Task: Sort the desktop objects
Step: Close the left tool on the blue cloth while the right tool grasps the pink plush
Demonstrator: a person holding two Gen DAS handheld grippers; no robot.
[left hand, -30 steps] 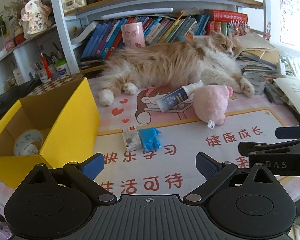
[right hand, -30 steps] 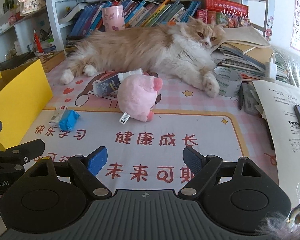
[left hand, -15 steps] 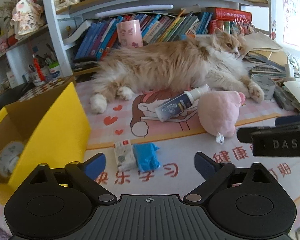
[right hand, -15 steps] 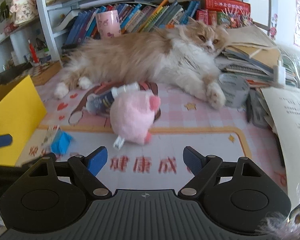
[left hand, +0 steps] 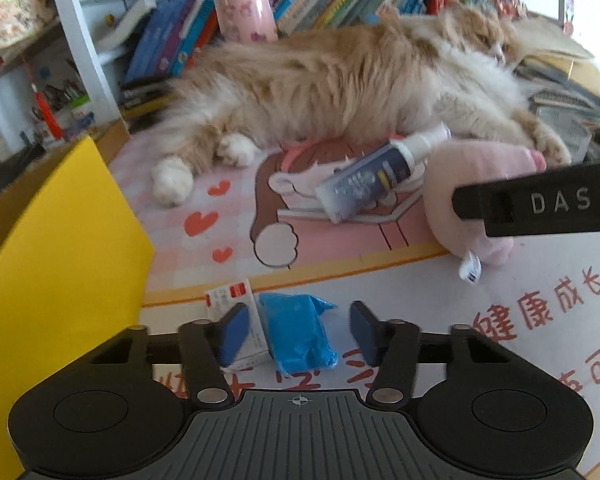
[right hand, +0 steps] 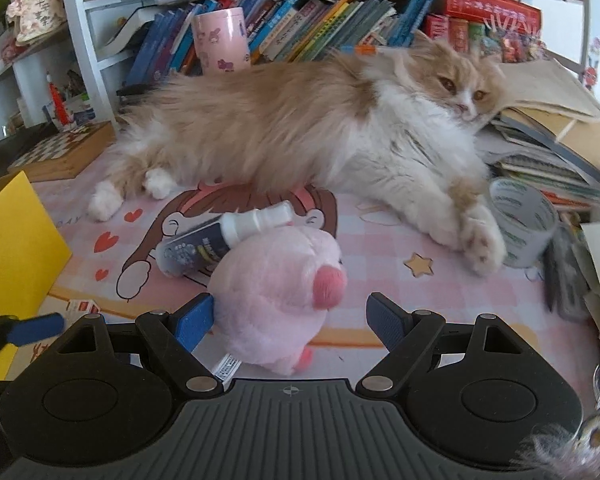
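My left gripper (left hand: 298,334) is open, its fingers on either side of a crumpled blue packet (left hand: 298,332) on the desk mat. A small white box (left hand: 236,320) lies just left of the packet, partly behind the left finger. My right gripper (right hand: 290,322) is open around a pink plush pig (right hand: 280,296), which lies between its fingers. A dark spray bottle (right hand: 216,242) with a white cap lies behind the pig; it also shows in the left wrist view (left hand: 376,176). The yellow box (left hand: 52,280) stands at the left.
A large ginger and white cat (right hand: 320,128) lies across the back of the mat. A tape roll (right hand: 524,220) and stacked books (right hand: 548,148) sit at the right. A bookshelf (right hand: 300,32) with a pink cup (right hand: 220,40) stands behind.
Both grippers have moved forward and down. The left one now straddles the blue packet and the right one straddles the plush pig. The objects have not moved.
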